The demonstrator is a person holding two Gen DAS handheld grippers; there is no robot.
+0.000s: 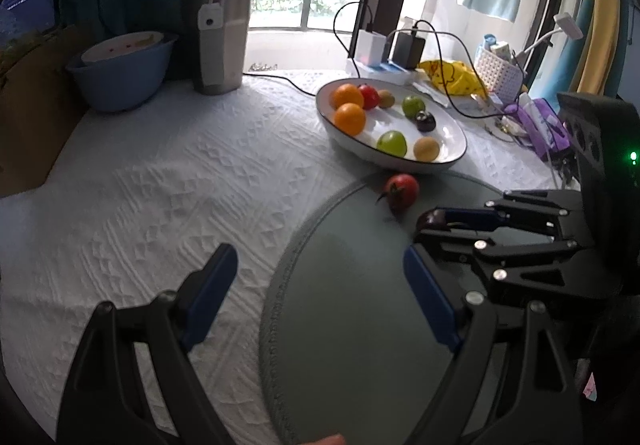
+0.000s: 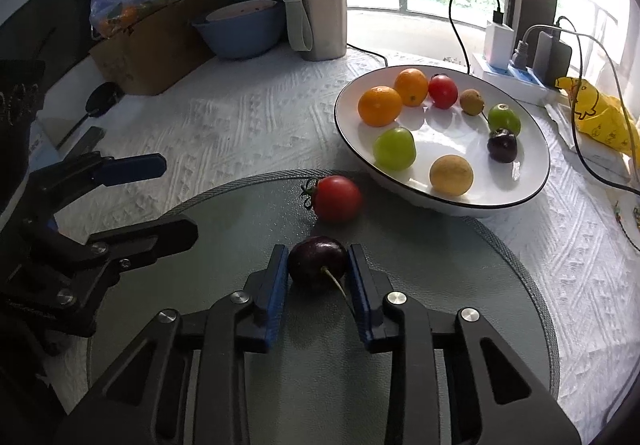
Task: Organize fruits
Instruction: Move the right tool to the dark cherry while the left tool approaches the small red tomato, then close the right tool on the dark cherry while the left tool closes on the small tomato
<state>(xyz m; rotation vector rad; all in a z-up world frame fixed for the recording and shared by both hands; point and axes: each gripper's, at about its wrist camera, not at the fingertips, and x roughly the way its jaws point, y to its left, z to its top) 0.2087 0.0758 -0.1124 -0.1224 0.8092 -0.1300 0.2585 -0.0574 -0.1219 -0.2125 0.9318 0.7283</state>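
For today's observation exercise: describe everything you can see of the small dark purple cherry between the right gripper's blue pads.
The small dark purple cherry is round, glossy and almost black, with a thin pale stem curving towards the camera. It sits on the round grey-green placemat, below the red cherry tomato and apart from it. The right gripper is shut on it, one blue pad pressing each side. The left-wrist view shows only its dark end.

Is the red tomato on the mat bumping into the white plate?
Apart. In the right wrist view the tomato lies on the grey mat with a strip of mat showing between it and the plate.
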